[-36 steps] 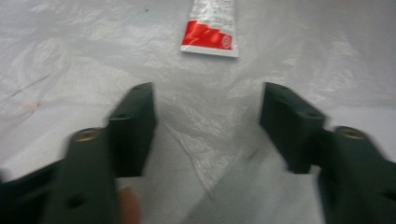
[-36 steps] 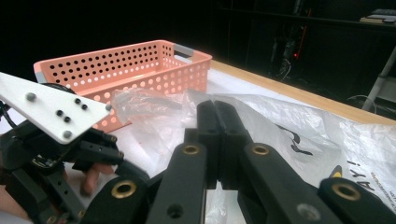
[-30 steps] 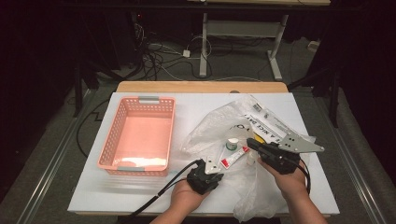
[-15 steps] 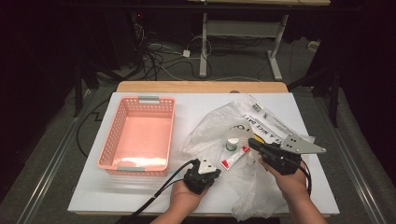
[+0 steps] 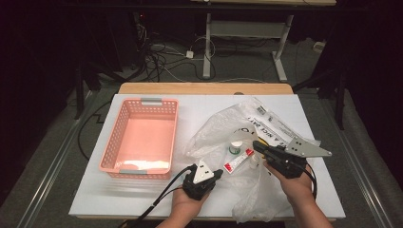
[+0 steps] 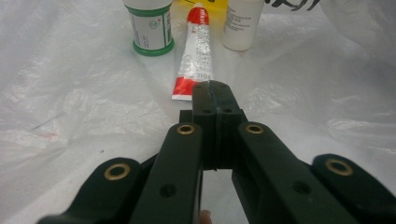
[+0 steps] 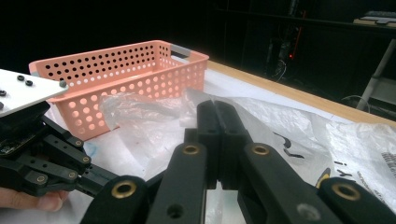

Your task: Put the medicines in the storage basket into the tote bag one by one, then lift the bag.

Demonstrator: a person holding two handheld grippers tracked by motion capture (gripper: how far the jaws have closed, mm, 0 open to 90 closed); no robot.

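Your left gripper (image 6: 212, 91) fingers are clenched on the tube (image 6: 196, 51) end; your right gripper (image 7: 217, 109) fingers are clenched on the plastic bag (image 7: 280, 121) near the desk's front edge.

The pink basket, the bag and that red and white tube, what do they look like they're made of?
The pink basket looks like moulded plastic, matt, with rows of punched holes in its walls. The bag seems thin, clear plastic film, crinkled and glossy. The tube looks like soft plastic or foil laminate, with a flat crimped end; which one is unclear.
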